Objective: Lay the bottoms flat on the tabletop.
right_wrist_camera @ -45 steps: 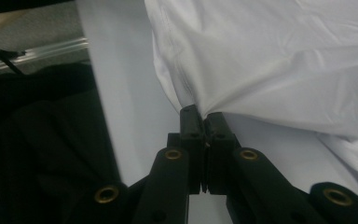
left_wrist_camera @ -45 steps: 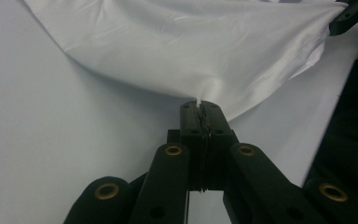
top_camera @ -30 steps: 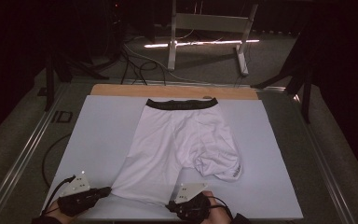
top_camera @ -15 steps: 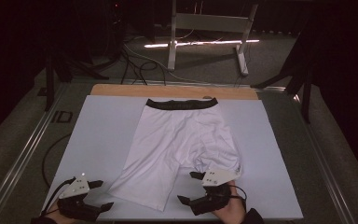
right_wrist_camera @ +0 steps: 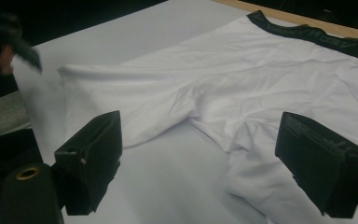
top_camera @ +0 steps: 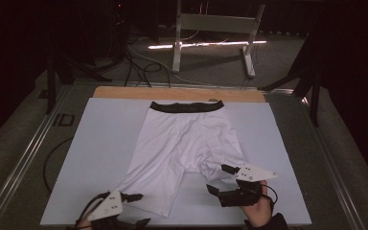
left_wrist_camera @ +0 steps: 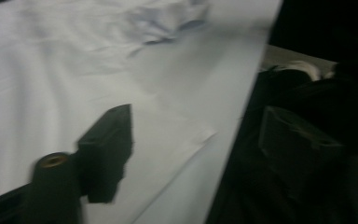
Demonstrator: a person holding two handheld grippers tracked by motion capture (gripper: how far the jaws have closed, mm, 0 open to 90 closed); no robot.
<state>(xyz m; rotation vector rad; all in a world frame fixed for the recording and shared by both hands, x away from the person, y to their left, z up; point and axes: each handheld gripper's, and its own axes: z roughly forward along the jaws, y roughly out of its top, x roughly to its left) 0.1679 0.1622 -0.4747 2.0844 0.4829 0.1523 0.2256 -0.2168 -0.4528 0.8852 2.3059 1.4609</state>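
While the white shorts (top_camera: 182, 148) lie spread flat on the white sheet (top_camera: 100, 143) covering the bench (top_camera: 182, 93), both tongs sit at the near edge, released and holding nothing. Black waistband (top_camera: 187, 106) is at the far end, legs point toward the person. The leg on the person's left lies long and flat; the right leg is bunched and wrinkled near the crotch. Left tongs (top_camera: 136, 209) are jaws apart, just beside the left leg hem, at the sheet's front edge. Right tongs (top_camera: 220, 178), held in the person's hand (top_camera: 261, 203), are jaws wide, just off the crumpled right leg, not touching cloth. Right gripper view: fabric (right_wrist_camera: 242, 88) lies between and beyond the spread jaws. No containers on the bench.
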